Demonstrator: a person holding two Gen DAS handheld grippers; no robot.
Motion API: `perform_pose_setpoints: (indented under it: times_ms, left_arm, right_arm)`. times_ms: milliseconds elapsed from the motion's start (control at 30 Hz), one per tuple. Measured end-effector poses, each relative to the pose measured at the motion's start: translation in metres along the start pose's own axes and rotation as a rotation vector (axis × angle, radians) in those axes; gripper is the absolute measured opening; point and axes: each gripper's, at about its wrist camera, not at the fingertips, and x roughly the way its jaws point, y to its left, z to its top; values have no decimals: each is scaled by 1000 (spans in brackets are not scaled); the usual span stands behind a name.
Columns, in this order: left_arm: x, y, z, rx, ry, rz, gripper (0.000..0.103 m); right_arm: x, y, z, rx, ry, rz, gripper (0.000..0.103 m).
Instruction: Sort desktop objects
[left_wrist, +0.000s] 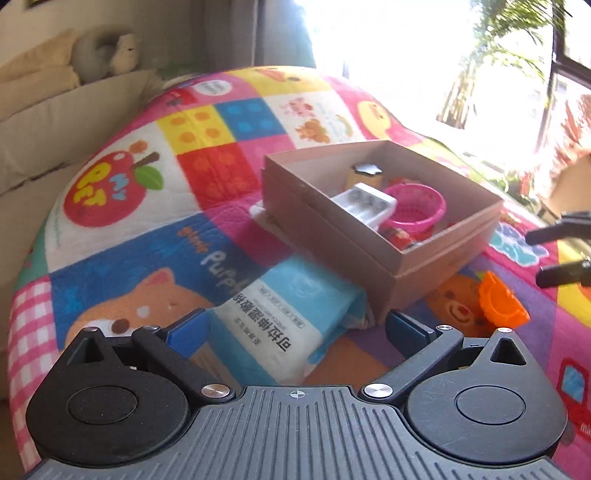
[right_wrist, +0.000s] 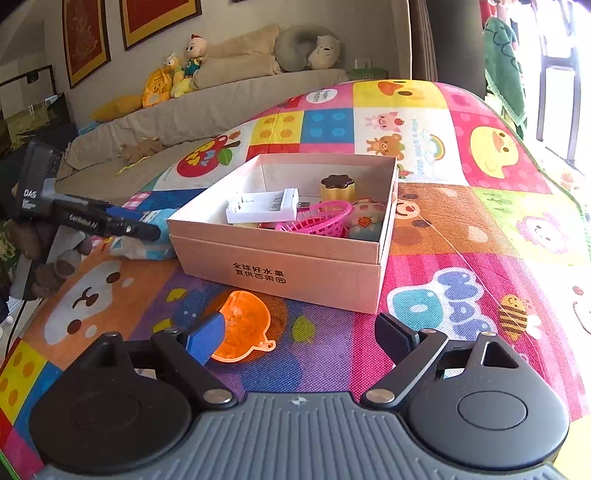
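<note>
Patchwork play mat is covering the worktop (right_wrist: 480, 221), where the cardboard box (right_wrist: 280, 273) is already holding several sorted items. Right tool (right_wrist: 301, 332) is hovering spread and empty, the orange funnel (right_wrist: 240, 325) lying just beside its left pad; left tool (left_wrist: 295, 328) is standing spread around the wipes pack (left_wrist: 280, 317), seemingly not yet gripping. Next is calling for closing on each and lifting into the box.

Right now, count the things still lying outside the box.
2: a wipes pack against the box, and an orange funnel in front of it. The box may hide others.
</note>
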Motion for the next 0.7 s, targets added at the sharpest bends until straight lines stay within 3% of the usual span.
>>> perform_pose_setpoints:
  times_ms: [133, 200, 300, 400, 500, 633, 700]
  left_arm:
    - [9, -37, -2, 229, 13, 137, 103]
    - [21, -40, 1, 277, 11, 204, 103]
    - [37, -25, 10, 209, 44, 178, 103]
    - [50, -7, 11, 74, 107, 108, 103]
    - [40, -4, 6, -54, 117, 54, 103]
    - [15, -29, -10, -115, 99, -39, 103]
    - [7, -47, -14, -111, 84, 26, 103]
  right_arm:
    - [2, 1, -3, 36, -4, 24, 96]
    - [0, 2, -4, 38, -8, 23, 96]
    - [-6, 3, -9, 38, -17, 16, 98]
    - [-11, 2, -14, 45, -16, 11, 99]
    - [-14, -2, -20, 53, -16, -3, 100]
    - [-10, -3, -24, 41, -10, -23, 100]
    - [-7, -1, -25, 35, -3, -22, 100]
